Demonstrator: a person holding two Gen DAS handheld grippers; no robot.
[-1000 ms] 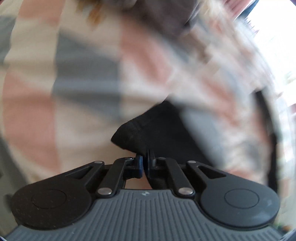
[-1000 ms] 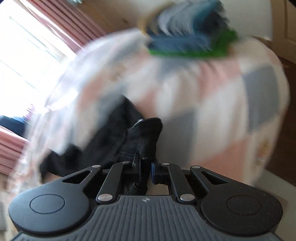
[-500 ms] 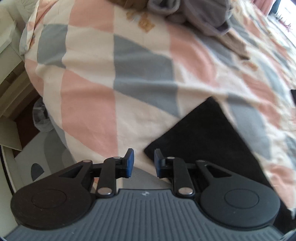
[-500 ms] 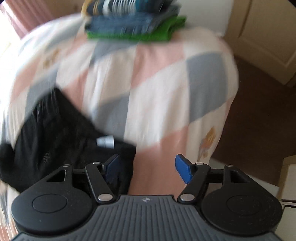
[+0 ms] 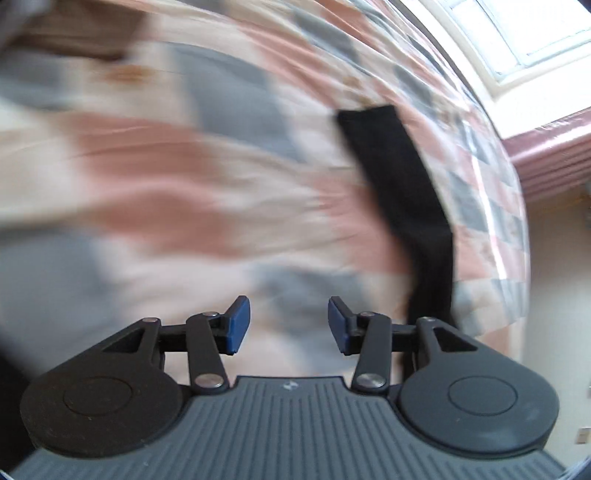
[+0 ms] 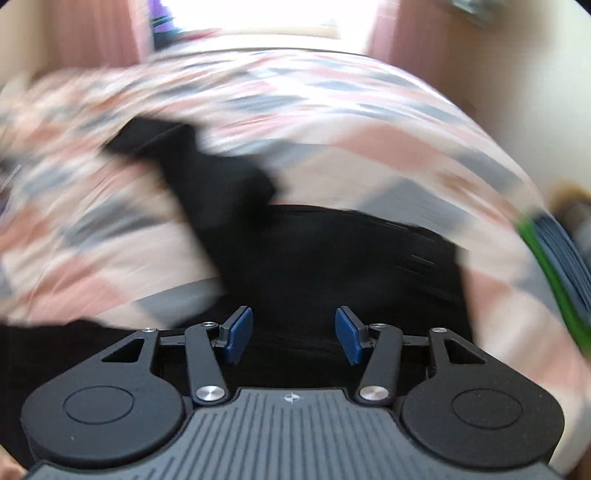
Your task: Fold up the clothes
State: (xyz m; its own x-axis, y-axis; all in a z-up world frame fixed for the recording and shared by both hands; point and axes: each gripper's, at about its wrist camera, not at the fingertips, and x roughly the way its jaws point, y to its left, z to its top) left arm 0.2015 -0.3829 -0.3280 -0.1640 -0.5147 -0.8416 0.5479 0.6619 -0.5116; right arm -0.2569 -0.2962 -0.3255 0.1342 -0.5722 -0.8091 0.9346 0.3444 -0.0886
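Note:
A black garment (image 6: pixel 332 258) lies spread on a bed with a pink, grey and cream checked cover (image 6: pixel 369 147). In the right wrist view it fills the middle, one part running up to the left. My right gripper (image 6: pixel 293 334) hovers open just above its near part, nothing between the blue pads. In the left wrist view a long narrow strip of the black garment (image 5: pixel 402 192) runs down the right side. My left gripper (image 5: pixel 288 325) is open over bare cover (image 5: pixel 147 192), left of that strip. Both views are motion-blurred.
A stack of folded clothes with a green layer (image 6: pixel 554 266) sits at the far right of the right wrist view. A bright window (image 5: pixel 517 37) and pink curtain (image 5: pixel 550 155) lie beyond the bed. Brown clothing (image 5: pixel 74 33) shows blurred at top left of the left wrist view.
Both grippers were shut on the black garment a second ago; both have let go and opened wide. Both cameras have swung round, so the garment now lies flat on the bed.

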